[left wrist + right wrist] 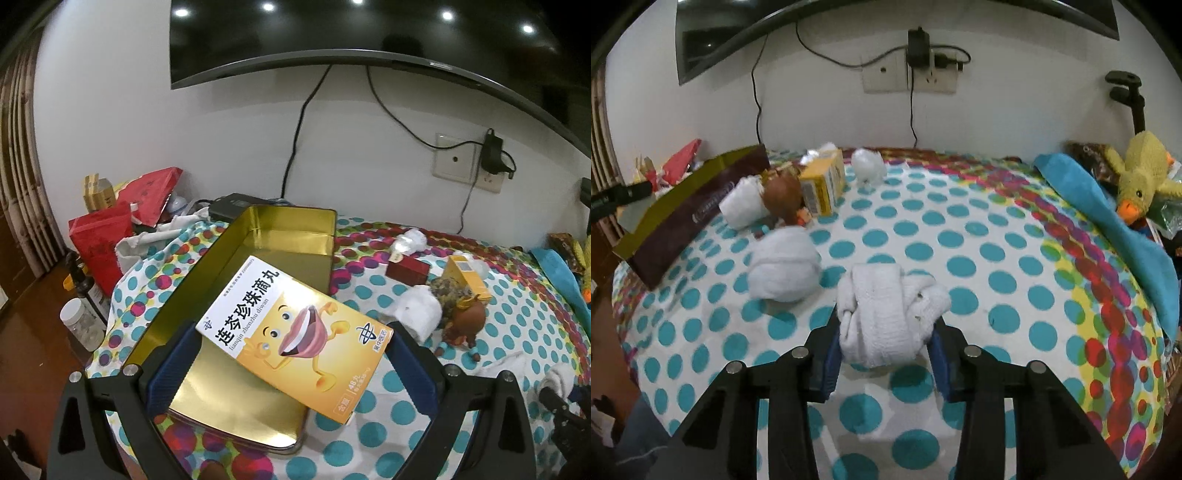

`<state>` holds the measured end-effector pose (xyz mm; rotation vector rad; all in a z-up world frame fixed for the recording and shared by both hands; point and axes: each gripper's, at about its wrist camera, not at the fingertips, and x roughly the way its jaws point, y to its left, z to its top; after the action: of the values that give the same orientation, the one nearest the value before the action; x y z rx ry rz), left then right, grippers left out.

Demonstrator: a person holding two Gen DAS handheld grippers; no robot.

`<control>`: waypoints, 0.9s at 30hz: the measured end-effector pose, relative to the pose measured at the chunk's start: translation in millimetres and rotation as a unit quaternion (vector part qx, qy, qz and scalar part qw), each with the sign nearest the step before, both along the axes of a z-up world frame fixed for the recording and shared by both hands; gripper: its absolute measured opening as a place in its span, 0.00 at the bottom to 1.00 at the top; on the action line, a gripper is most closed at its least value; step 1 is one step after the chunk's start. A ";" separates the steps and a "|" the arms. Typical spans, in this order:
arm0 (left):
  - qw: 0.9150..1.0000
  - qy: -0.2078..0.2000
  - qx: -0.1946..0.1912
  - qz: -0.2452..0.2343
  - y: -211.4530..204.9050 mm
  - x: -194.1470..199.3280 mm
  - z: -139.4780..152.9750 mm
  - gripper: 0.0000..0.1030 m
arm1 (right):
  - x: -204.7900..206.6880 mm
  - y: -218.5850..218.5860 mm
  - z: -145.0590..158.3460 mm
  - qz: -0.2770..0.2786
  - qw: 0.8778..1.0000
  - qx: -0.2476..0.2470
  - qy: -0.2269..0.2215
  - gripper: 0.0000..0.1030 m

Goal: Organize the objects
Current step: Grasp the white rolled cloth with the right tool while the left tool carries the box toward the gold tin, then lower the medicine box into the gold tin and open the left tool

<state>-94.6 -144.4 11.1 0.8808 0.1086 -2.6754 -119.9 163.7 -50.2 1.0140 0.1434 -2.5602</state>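
Clamping the yellow cardboard medicine box [295, 338], the left gripper [291, 369] holds it over the open gold metal tin [258, 258]. Right of the tin, the right gripper [884, 354] squeezes a rolled white sock [882, 314]. Next: lower and release the box inside.

This is a room in a home, a lived-in bedroom or sitting room. A flat television [351, 33] hangs on a white wall, its cables running down to a wall socket [469, 162] with a charger plugged in. Below it a surface is covered with a cloth of coloured dots [960, 266], strewn with household odds and ends: a plush duck [1141, 173], rolled white socks [783, 266], medicine boxes [823, 184], red gift packaging [99, 243] and small bottles [81, 325].
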 end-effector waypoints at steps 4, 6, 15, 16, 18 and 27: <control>1.000 -0.002 -0.001 0.007 -8.3 -0.8 -1.3 0.98 | -3.3 -3.9 5.3 0.001 1.000 -0.008 -0.003 0.37; 1.000 -0.003 -0.001 0.011 -12.1 -1.4 -2.2 0.98 | -5.2 -3.1 3.5 -0.001 1.000 -0.015 -0.013 0.37; 0.999 -0.005 0.007 0.041 -42.1 -6.9 -5.1 0.98 | 2.4 0.3 -2.3 -0.008 1.000 -0.020 -0.018 0.37; 0.999 -0.007 0.008 0.044 -46.3 -8.5 -6.0 0.98 | 2.5 0.9 -2.8 -0.009 1.000 -0.021 -0.019 0.37; 0.999 -0.012 0.009 0.050 -52.1 -11.6 -9.1 0.98 | 1.6 2.5 -5.1 -0.011 0.999 -0.025 -0.026 0.37; 0.998 -0.030 0.018 0.061 -64.5 -15.4 -25.6 1.00 | 6.4 -4.0 -3.9 -0.004 0.999 -0.022 -0.024 0.37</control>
<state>-110.1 -208.9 -14.5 0.9332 0.1917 -2.5397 -113.5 159.7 -54.1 1.0604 0.0711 -2.5327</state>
